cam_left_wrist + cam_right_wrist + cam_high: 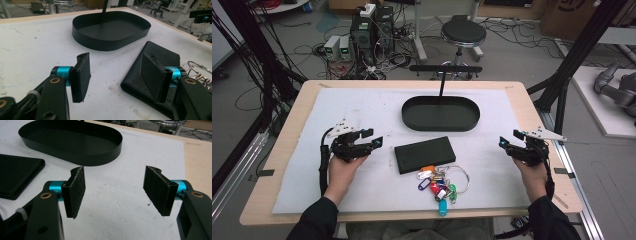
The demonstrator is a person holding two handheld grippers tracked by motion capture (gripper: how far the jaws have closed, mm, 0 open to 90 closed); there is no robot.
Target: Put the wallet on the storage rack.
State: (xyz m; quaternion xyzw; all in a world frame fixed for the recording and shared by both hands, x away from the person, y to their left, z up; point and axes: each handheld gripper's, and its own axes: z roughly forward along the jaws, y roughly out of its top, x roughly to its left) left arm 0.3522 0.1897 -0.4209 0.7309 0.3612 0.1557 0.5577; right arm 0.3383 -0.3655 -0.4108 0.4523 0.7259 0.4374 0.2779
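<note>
both grippers parked wide apart on the counter point(287, 165), left gripper point(371, 139) & right gripper point(507, 140) w/ jaws released, nothing held. black wallet point(424, 154) lies mid-mat, key bunch point(439, 184) just beside it, oval tray point(441, 113) behind, prob. the drop spot.

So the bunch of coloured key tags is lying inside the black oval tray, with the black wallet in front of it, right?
Not quite. The key tags lie on the white mat, on the near side of the black wallet, not in the oval tray, which looks empty. The high view shows this. The wallet does lie in front of the tray.
</note>
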